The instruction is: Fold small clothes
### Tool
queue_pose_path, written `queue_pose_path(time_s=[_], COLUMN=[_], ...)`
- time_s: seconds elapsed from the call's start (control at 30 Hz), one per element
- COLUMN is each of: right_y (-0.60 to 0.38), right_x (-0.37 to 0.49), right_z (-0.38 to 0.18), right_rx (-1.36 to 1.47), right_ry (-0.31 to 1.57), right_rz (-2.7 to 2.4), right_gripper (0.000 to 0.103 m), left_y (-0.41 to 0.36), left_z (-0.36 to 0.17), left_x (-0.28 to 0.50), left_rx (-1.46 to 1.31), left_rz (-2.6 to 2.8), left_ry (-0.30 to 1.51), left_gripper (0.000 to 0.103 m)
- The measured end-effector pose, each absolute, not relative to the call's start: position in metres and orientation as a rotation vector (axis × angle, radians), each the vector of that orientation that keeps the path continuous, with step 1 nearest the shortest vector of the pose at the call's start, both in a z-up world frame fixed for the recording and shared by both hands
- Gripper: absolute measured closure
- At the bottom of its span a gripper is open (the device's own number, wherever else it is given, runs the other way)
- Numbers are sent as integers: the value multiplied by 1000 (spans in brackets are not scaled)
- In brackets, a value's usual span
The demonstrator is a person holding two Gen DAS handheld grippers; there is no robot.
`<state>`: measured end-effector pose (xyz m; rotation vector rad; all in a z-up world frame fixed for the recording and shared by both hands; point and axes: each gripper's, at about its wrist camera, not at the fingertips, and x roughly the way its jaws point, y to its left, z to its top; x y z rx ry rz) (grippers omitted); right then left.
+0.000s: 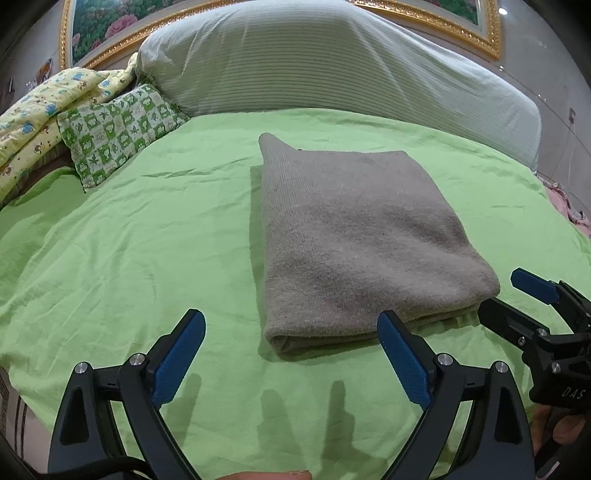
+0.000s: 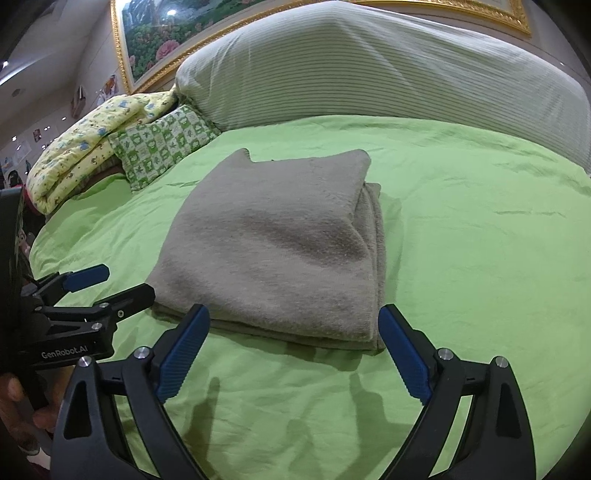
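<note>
A grey knit garment (image 1: pixel 354 236) lies folded into a thick rectangle on the green bedsheet (image 1: pixel 129 240); it also shows in the right wrist view (image 2: pixel 280 243). My left gripper (image 1: pixel 291 350) is open and empty, just short of the garment's near edge. My right gripper (image 2: pixel 293 347) is open and empty, at the garment's near edge. The right gripper shows at the right of the left wrist view (image 1: pixel 517 299), open beside the garment's near right corner. The left gripper shows at the left of the right wrist view (image 2: pixel 110 284), open beside the near left corner.
A large striped pillow (image 1: pixel 332 66) lies along the back of the bed. A green patterned cushion (image 1: pixel 118 129) and a yellow printed quilt (image 1: pixel 37 114) sit at the back left. A gold-framed picture (image 1: pixel 110 26) hangs behind. The bed's edge runs at the far left and right.
</note>
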<state>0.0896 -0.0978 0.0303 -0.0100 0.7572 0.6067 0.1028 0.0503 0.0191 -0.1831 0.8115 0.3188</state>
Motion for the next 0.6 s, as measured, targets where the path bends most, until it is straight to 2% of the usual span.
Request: queue_pose_path(time_s=[0.13, 0.6], right_y=[-95, -90], right_x=[88, 89], right_z=[31, 29], right_rx=[-12, -10], right_ry=[750, 757], right_rz=[616, 619], right_gripper=[5, 4], left_y=[53, 46], left_z=[19, 20], left_x=[100, 98], left_rx=[-189, -185], left_rz=[328, 334], left_ry=[809, 800], left_gripper=[8, 6])
